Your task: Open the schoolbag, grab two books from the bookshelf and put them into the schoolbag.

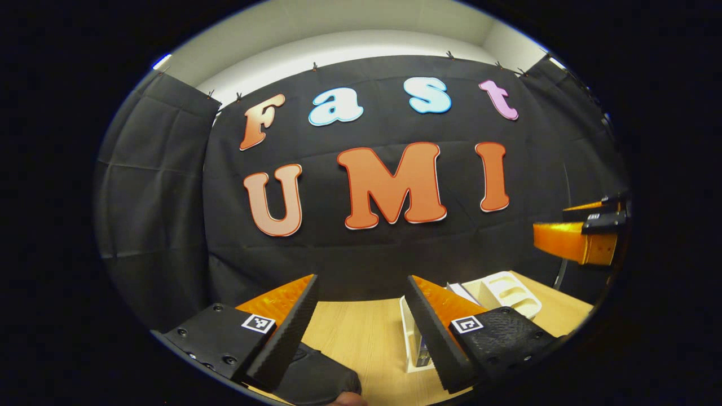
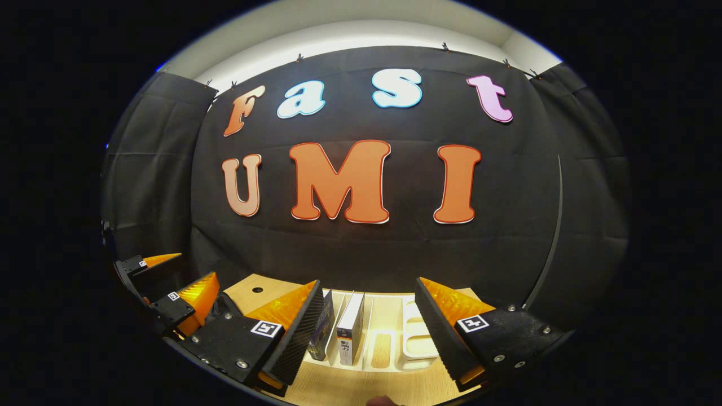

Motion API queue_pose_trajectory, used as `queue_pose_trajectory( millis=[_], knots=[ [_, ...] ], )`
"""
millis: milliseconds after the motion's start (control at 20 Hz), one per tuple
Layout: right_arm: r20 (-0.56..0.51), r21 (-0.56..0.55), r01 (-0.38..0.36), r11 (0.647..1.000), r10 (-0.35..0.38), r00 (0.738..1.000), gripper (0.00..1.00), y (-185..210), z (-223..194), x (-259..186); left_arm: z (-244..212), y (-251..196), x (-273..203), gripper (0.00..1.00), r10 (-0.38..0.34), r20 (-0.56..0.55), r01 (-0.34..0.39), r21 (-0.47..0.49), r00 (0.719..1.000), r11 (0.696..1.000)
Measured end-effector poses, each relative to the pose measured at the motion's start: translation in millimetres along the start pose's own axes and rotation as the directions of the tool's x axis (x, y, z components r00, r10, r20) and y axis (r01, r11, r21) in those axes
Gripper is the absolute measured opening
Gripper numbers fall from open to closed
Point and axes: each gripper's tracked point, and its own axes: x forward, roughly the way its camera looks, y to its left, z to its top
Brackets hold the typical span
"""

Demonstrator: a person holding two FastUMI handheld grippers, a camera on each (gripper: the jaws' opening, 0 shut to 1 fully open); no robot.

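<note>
Both grippers [image 1: 361, 321] [image 2: 369, 327] were held apart, empty; upright books [image 2: 350, 327] were judged stiff, best pinched across the spine.

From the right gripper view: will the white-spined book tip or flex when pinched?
Likely stiff: the white-spined book stands upright unaided in the white rack. It may tip against the dark book beside it. Its cover looks smooth, possibly slippery.
</note>
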Motion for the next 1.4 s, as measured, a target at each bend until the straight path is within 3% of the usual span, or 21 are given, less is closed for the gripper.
queue_pose_trajectory(
  millis=[300, 650, 850, 1200, 1400],
  knots=[
    [-0.039, -0.014, -0.003, 1.0, 0.003, 0.999, 0.97, -6.4, -19.0, 15.4, -54.9, 14.3, -6.0, 0.98, 0.038, -0.092, -0.022, 0.169, 0.995, 0.985],
    [-0.074, -0.026, 0.002, 1.0, -0.003, 0.997, 0.97, -13.0, -39.1, 26.6, -115.3, 26.3, -14.6, 0.98, 0.066, -0.176, 0.0, 0.352, 0.982, 0.936],
    [-0.088, -0.035, -0.001, 0.999, -0.002, 0.996, 0.97, -16.9, -47.1, 31.0, -158.5, 27.6, -18.7, 0.98, 0.08, -0.238, 0.033, 0.437, 0.968, 0.899],
    [-0.121, -0.045, -0.011, 0.999, 0.006, 0.993, 0.97, -21.6, -62.1, 35.9, -243.5, 36.8, -25.5, 0.97, 0.141, -0.353, 0.101, 0.585, 0.925, 0.804],
    [-0.127, -0.052, 0.004, 0.999, -0.011, 0.992, 0.97, -32.4, -66.5, 35.1, -281.9, 38.1, -33.9, 0.98, 0.156, -0.406, 0.144, 0.616, 0.9, 0.775]
  ],
)
